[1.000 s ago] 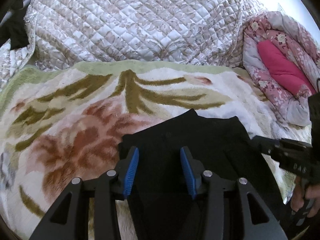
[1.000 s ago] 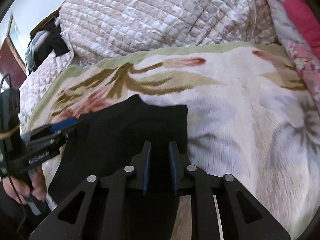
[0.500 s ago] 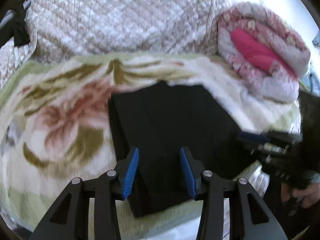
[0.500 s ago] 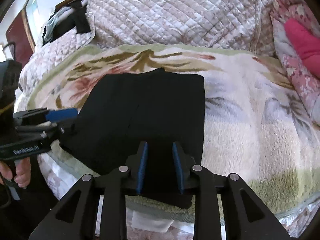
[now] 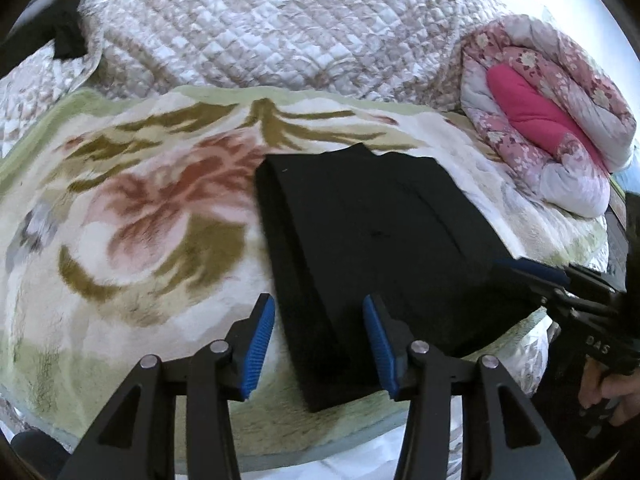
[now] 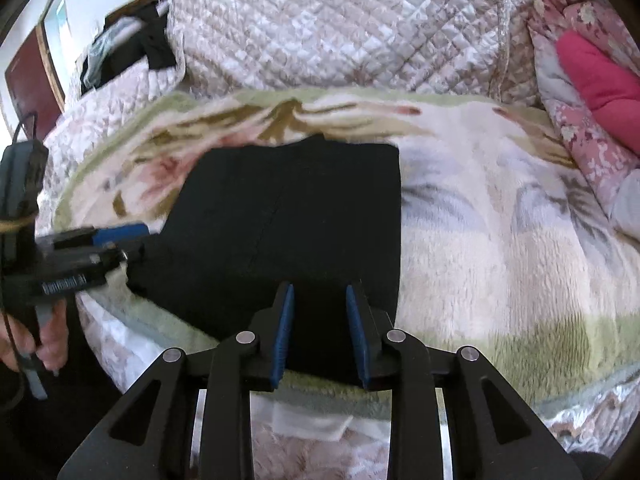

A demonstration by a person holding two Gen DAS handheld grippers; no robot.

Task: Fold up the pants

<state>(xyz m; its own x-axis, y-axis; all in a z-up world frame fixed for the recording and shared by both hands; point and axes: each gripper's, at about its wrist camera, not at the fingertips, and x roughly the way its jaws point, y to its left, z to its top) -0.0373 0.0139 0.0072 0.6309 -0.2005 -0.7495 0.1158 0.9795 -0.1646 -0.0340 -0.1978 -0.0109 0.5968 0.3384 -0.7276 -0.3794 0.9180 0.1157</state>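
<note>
The black pants (image 5: 372,240) lie folded into a flat rectangle on a floral fleece blanket (image 5: 140,220); they also show in the right wrist view (image 6: 288,224). My left gripper (image 5: 320,344) is open and empty, just above the near left edge of the pants. My right gripper (image 6: 320,332) is open and empty, above the near right edge of the pants. Each gripper shows in the other's view: the right one (image 5: 532,276) at the pants' right edge, the left one (image 6: 108,240) at their left edge.
A quilted beige bedspread (image 5: 260,32) is bunched behind the blanket. A rolled pink floral quilt (image 5: 552,128) lies at the right. Dark clothes (image 6: 132,48) hang at the far left. The blanket's front edge (image 6: 520,384) drops off over white bedding.
Both grippers have pulled back toward the bed's front edge, off the pants. My right gripper, nearly shut one second ago, has opened. The folded pants stay in place.
</note>
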